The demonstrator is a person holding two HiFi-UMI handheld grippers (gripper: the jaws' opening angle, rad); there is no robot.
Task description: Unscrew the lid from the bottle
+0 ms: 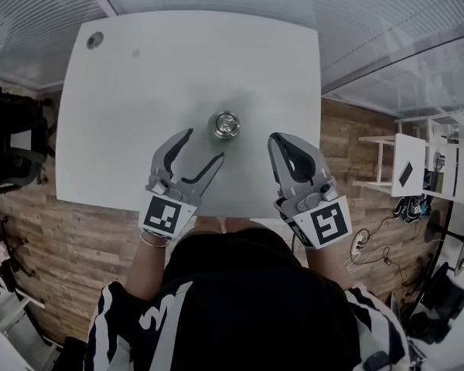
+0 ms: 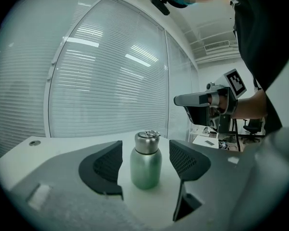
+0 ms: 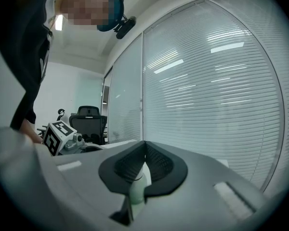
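On the white table [image 1: 178, 60], toward its near edge, ahead of both grippers: one small green metal bottle [image 2: 146, 170], with its steel screw lid [image 2: 147, 142], ring on top, still fitted. Orientation: upright, base flat on the tabletop, long axis vertical, lid end pointing straight up. Left gripper [image 1: 204, 145]: jaws wide apart, holding nothing; its own view frames the bottle between the pads without contact, while the head view puts the bottle just beyond the tips. Right gripper [image 1: 277, 144]: jaws closed together, empty, near the bottle's right side and apart from it. Step judged in hand: securing the body before any turning. Handling notes, as judgement: carry the left jaws forward until the pads bracket the green body below the lid, then close squarely so the bottle does not tip or slide. The right gripper would need to open, seat on the lid's steel side centred on the vertical axis, and twist about that axis alone.
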